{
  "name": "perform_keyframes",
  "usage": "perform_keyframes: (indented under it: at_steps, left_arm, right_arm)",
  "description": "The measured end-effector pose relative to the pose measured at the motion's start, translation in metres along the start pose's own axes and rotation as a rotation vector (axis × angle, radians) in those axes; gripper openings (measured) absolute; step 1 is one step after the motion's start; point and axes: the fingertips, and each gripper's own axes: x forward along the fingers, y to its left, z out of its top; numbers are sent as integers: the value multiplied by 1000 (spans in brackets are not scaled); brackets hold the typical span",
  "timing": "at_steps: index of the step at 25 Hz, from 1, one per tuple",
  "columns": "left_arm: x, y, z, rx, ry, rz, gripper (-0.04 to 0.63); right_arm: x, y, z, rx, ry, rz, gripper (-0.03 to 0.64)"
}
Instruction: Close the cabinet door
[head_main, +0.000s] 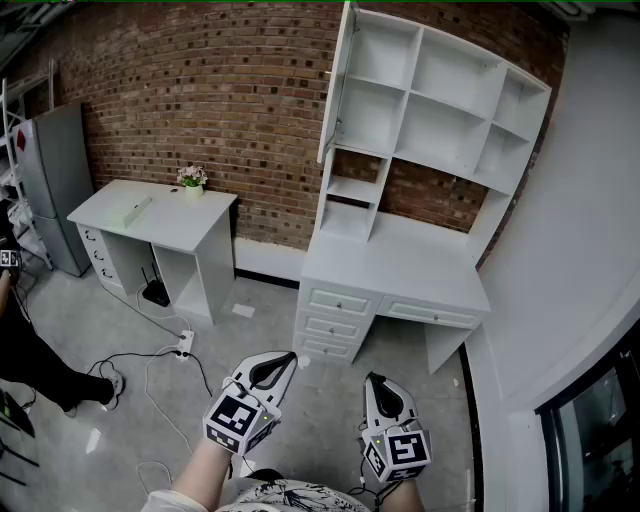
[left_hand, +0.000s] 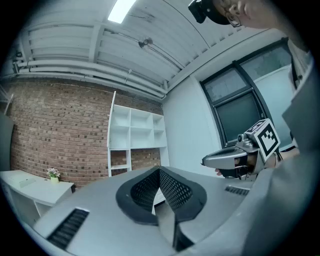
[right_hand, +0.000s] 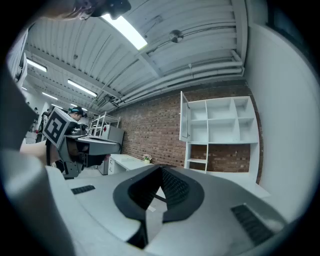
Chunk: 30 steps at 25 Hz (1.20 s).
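the job has not started yet. the door (head_main: 334, 90) is wide open and no gripper is near it. all of it is left to do: walk up to the cabinet (head_main: 440, 110), reach the door and push it shut. the left gripper (head_main: 288, 360) and right gripper (head_main: 372, 382) sit low at 6 o'clock, well apart from the door. both have their jaws pressed together with nothing in them. the door is up at 12 o'clock, on the cabinet's left side. it stands tall, long side up and down, and sticks out into the room toward us.
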Motion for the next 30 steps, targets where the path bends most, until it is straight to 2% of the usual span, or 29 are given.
perform_keyframes:
  at_steps: [10, 14, 20, 30]
  left_arm:
    - [-2, 3, -6, -2, 7, -5, 11]
    - [0, 3, -10, -7, 11, -7, 11]
    - [5, 9, -25, -23, 42, -5, 11]
    - [43, 57, -50, -37, 65, 0, 11]
  right_arm:
    - [4, 7, -8, 7, 17, 14, 3]
    - [6, 2, -14, 31, 25, -10, 5]
    - [16, -1, -27, 58, 37, -5, 5]
    - [70, -11, -47, 65, 68, -8, 5]
